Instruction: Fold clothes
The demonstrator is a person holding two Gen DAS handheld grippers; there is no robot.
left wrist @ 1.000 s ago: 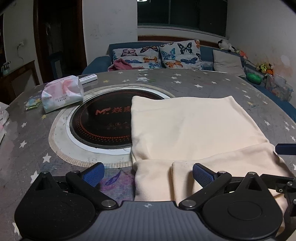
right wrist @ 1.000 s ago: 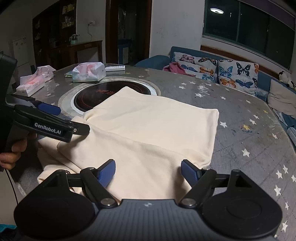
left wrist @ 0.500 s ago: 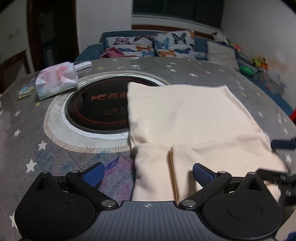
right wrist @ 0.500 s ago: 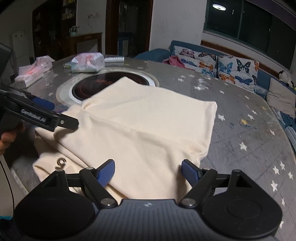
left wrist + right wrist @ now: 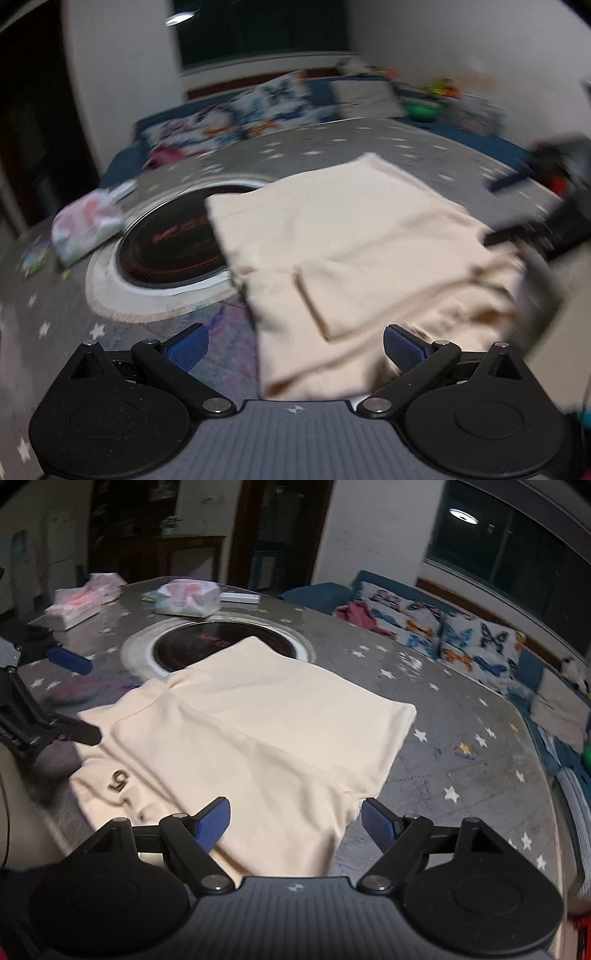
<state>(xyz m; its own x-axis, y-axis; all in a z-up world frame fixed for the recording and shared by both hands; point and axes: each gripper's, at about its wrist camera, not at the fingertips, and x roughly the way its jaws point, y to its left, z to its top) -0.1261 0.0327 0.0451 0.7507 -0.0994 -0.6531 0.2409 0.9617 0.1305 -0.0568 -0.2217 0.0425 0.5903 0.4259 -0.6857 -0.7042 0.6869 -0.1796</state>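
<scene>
On the table (image 5: 461, 709), the cream garment (image 5: 258, 731) stretches lengthwise toward the sofa (image 5: 461, 635).

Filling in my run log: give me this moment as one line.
task: fold clothes | left gripper: open, empty | right gripper: open, empty | cream garment: partly folded on table, over burner ring edge

One cream garment (image 5: 258, 723), two tissue packs (image 5: 186, 598), one remote (image 5: 240, 597), three butterfly cushions (image 5: 476, 642)

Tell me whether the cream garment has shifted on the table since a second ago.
Cannot tell: the cream garment overlaps the same side of the round cooktop as before; its near edge looks rumpled, but the cameras moved.
</scene>
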